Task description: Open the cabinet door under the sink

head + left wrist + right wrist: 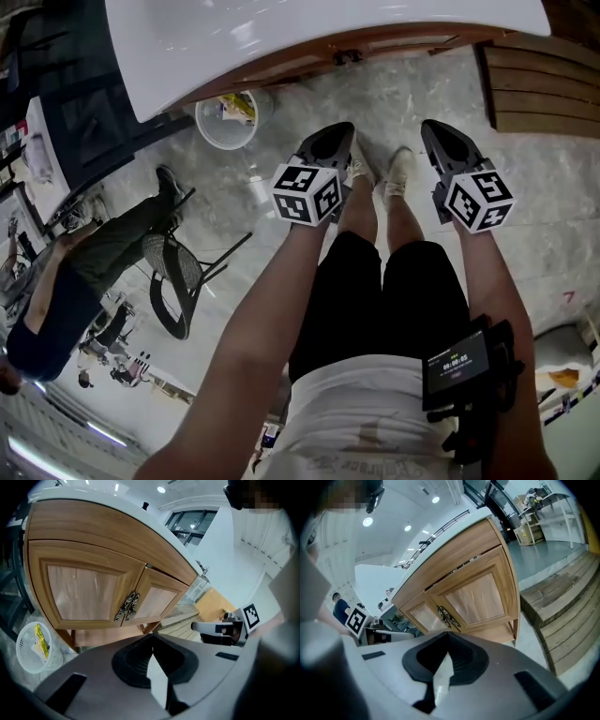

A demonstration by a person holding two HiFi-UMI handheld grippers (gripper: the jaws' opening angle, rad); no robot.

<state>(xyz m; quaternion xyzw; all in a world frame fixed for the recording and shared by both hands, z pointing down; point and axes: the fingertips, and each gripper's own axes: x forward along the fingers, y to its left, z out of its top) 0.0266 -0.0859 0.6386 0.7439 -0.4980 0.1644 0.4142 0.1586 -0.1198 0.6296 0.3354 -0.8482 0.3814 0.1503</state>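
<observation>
The left gripper (152, 638) and right gripper (449, 634) are held nearest, each with jaws pressed together on nothing. The cabinet door (84, 592) is set ahead under the white sink counter (154, 517), not yet reached. Pale framed wood panels are seen. A stiff, light hinged swing is expected; the ornate metal handles (127, 606) at the centre seam are best hooked.

Open floor (394, 94) runs straight to the closed doors (84, 592); the approach to the centre handles (127, 606) is free. Counter (281, 33) overhangs the doors from above. Bin (35, 646) stands at the cabinet's left foot, steps (562, 606) near its right, chair (178, 272) and seated person (94, 267) further left.
</observation>
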